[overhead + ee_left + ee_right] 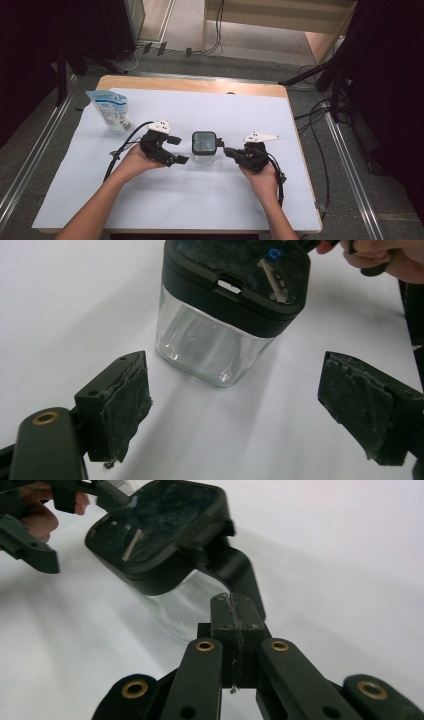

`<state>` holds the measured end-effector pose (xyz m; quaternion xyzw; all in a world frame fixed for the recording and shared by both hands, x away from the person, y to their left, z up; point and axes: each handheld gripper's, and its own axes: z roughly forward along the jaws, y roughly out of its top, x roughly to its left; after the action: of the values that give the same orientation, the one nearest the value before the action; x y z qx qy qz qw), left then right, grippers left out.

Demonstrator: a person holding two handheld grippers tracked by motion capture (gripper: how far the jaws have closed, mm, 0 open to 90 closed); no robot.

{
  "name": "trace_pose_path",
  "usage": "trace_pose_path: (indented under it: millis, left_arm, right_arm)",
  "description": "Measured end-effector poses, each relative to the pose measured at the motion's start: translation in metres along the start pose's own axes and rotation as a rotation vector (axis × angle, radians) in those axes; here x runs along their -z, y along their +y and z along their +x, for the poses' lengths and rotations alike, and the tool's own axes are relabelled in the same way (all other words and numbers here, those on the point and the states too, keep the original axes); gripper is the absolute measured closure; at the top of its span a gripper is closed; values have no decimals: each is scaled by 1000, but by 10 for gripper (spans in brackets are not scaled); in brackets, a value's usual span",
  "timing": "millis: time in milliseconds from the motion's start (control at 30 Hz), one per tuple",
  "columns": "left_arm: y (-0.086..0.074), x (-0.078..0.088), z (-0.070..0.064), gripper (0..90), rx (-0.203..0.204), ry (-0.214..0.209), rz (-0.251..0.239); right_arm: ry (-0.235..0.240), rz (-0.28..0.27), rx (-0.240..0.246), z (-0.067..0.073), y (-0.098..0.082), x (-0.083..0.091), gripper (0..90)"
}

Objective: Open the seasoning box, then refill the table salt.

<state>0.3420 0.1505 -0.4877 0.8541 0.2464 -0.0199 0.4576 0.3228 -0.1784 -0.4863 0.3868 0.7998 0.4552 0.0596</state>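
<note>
A clear square jar (pixel 204 152) with a black lid (pixel 204 141) stands upright near the middle of the worktop (pixel 165 210), on the white sheet that covers it, between the two hands; the left gripper (pixel 176 150) sits just beside the jar's left side with its jaws spread wide, and the left gripper view shows both worn pads (pixel 127 405) standing clear of the glass, the jar ahead of them and not between them, nothing held; the right gripper (pixel 223 149) has its jaws pressed together, empty, with the tips close against the right edge of the lid, though whether they actually touch it cannot be told; in the right gripper view the lid appears to sit squarely on the glass body, so the jar looks closed; a blue and white pouch (pixel 111 110) lies well apart near the far left corner of the worktop, untouched; judged from this, the work on the jar is at an early or in-between stage: the jar is steadied at most from the right, the left gripper has no hold on it, and grasping the body, lifting the lid and anything involving the pouch all seem to remain.
</note>
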Motion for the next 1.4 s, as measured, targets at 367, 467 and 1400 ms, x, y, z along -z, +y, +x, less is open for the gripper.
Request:
trace_pose_path:
  millis: [367,467,1400]
  left_arm:
    - [12,-7,7,95,-40,-5,27]
    - [16,-11,8,92,-63,-10,61]
    - [26,-45,24,124,-131,-133,36]
  right_arm:
    - [17,13,-17,-12,2,-1,900]
    - [26,19,-18,-16,4,-3,900]
    - [37,37,-41,-23,8,-18,900]
